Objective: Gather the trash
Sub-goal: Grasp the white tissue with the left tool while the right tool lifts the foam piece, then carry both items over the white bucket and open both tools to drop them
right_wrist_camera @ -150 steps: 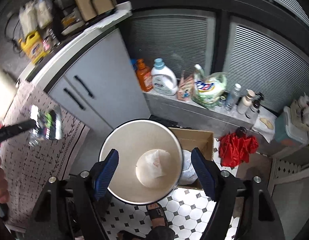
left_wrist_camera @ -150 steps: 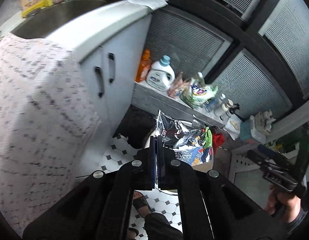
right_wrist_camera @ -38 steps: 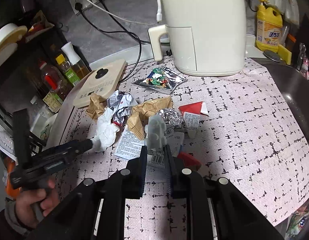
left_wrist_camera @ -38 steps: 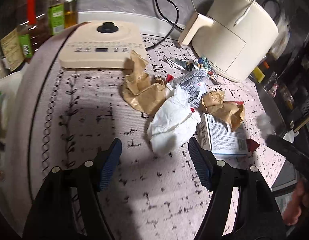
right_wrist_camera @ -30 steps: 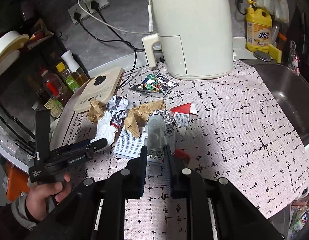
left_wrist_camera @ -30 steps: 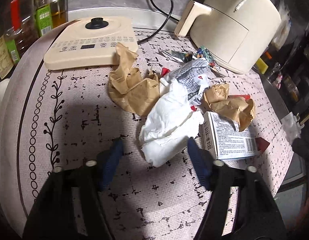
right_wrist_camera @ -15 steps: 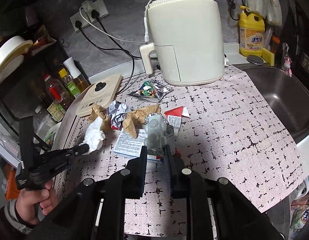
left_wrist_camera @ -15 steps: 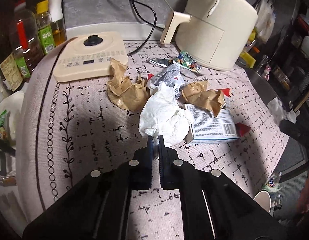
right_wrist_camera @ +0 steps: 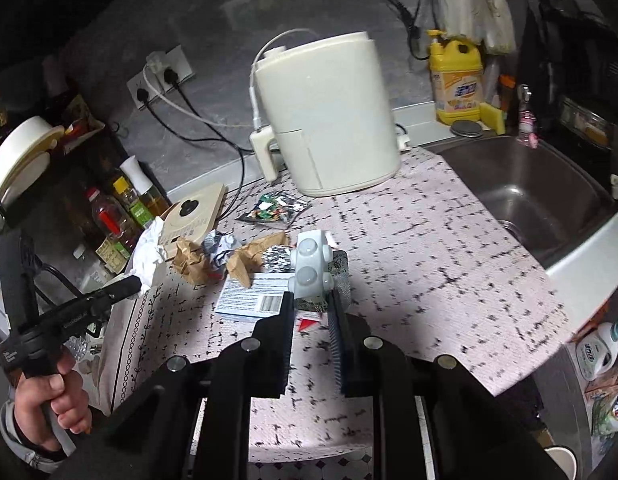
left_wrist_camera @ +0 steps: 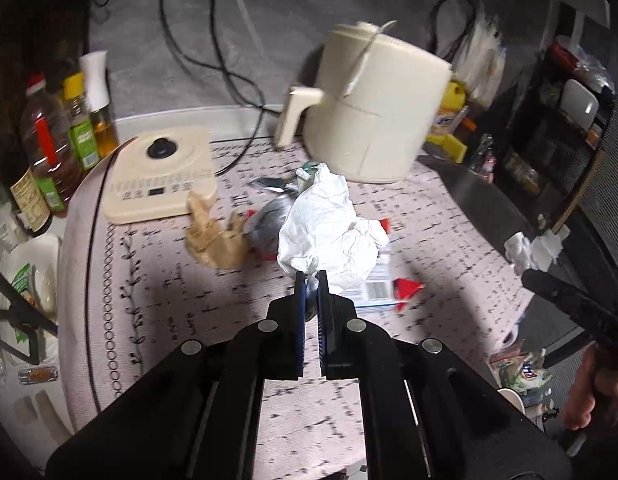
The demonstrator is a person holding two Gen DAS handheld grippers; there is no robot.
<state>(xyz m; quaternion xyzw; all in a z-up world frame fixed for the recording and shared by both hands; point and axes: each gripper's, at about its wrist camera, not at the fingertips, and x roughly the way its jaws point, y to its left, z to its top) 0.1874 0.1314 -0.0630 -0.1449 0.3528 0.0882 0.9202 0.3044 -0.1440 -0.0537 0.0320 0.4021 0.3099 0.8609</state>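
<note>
My left gripper is shut on a corner of a crumpled white tissue, which hangs lifted above the patterned mat. In the right wrist view the same tissue shows at the tip of that gripper at the left. My right gripper is shut on a small white plastic blister piece, held clear of the mat. Below lie crumpled brown paper, a foil wrapper, a printed white box and a shiny snack bag.
A cream air fryer stands at the back of the mat, a flat cream cooker at its left. Oil bottles line the left edge. A steel sink lies to the right. A hand holds the left gripper's handle.
My left gripper closed on the white tissue and rose with it off the pile. My right gripper drew back and up a little, still holding the blister piece.
</note>
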